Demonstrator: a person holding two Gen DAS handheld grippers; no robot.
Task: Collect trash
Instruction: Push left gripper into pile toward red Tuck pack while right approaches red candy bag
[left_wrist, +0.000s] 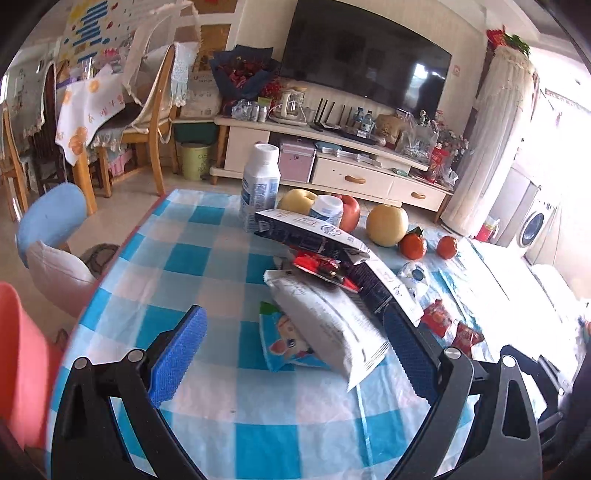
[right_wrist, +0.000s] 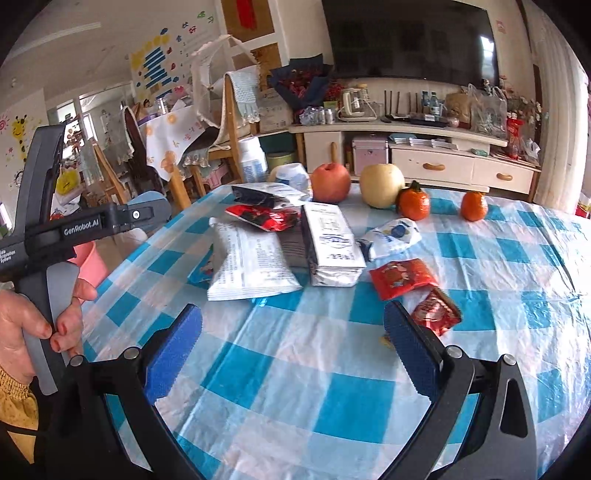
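Trash lies in a pile on the blue-checked table (left_wrist: 207, 413): a white wrapper (left_wrist: 332, 325) (right_wrist: 251, 262), a cartoon wrapper (left_wrist: 284, 343) under it, a black-and-white carton (left_wrist: 310, 232) (right_wrist: 332, 243), a red wrapper (left_wrist: 325, 269) (right_wrist: 262, 216), two small red packets (right_wrist: 402, 277) (right_wrist: 436, 310) and a crumpled white-blue wrapper (right_wrist: 391, 232). My left gripper (left_wrist: 295, 354) is open, its jaws either side of the white wrapper's near end. My right gripper (right_wrist: 293, 347) is open and empty above the cloth; the nearer red packet is beside its right finger.
Fruit stands at the table's far side: a red apple (right_wrist: 330, 182), a yellow pear (right_wrist: 382, 184), two oranges (right_wrist: 413, 202) (right_wrist: 474, 206). A white bottle (left_wrist: 260, 181) stands far left. A pink bin (left_wrist: 22, 365) sits beside the table. Chairs and a TV cabinet stand beyond.
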